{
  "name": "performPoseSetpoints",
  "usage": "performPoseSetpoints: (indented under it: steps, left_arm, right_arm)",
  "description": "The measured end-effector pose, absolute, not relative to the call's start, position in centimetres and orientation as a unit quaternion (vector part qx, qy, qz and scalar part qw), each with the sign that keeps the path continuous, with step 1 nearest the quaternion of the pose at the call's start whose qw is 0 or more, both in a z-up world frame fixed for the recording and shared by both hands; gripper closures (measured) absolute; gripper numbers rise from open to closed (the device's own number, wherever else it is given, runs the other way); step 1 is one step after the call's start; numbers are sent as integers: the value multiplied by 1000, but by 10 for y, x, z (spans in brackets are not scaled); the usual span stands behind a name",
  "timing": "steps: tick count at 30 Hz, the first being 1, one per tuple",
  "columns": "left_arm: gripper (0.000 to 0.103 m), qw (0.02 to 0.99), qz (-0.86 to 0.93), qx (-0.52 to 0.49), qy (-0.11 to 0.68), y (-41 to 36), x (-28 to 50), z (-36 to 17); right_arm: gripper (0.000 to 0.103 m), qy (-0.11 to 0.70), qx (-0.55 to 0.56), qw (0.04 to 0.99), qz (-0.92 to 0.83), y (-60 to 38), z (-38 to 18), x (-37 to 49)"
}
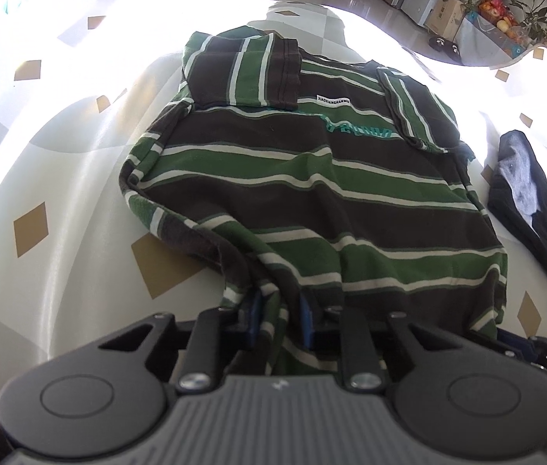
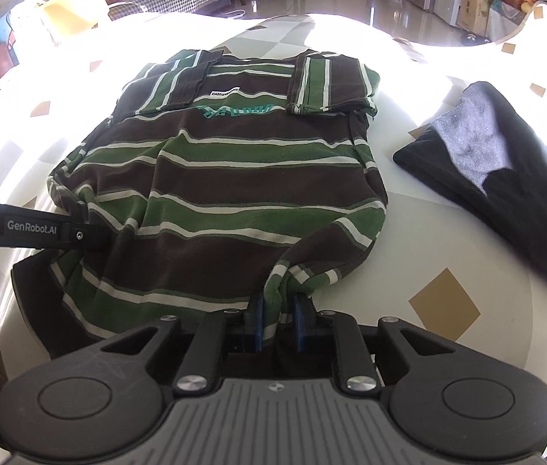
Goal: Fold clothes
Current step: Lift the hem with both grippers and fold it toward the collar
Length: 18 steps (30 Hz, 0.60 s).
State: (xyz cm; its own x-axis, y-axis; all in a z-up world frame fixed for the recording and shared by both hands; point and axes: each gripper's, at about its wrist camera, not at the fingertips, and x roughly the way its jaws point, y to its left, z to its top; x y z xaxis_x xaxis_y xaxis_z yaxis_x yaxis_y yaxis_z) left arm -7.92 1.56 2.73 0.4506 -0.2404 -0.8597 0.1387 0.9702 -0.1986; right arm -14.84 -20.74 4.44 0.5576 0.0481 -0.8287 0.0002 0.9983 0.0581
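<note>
- striped T-shirt (image 1: 312, 178) lies flat on the white-clothed worktop (image 1: 60, 162), both sleeves folded in over its chest
- left gripper (image 1: 280, 310): fingers pinched shut on the hem's near left corner
- right gripper (image 2: 278, 310): fingers clamped on the near right corner
- black garment (image 2: 506, 178) lies apart, to the right

Bare table (image 2: 420, 232) separates striped shirt (image 2: 234, 178) from dark garment (image 2: 506, 178).

Brown, green and white striped shirt (image 1: 312, 193), black-grey garment (image 2: 506, 178), white tablecloth (image 1: 60, 155) with tan diamonds
</note>
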Motion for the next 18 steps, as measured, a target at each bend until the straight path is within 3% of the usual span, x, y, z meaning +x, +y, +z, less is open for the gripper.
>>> performPoseSetpoints:
  steps: [7, 12, 16, 18]
  left_arm:
    - [91, 876, -110, -67, 465, 20, -83, 45]
    - [91, 860, -99, -70, 496, 21, -78, 32]
    - [84, 853, -89, -64, 510, 22, -79, 25]
    - [82, 853, -86, -60, 511, 22, -81, 25]
  right_arm:
    - [93, 425, 64, 903, 3, -215, 58, -149]
    - [92, 435, 74, 897, 0, -216, 52, -144]
    - [66, 461, 83, 883, -13, -221, 44, -143]
    - [61, 464, 87, 881, -19, -223, 43, -143]
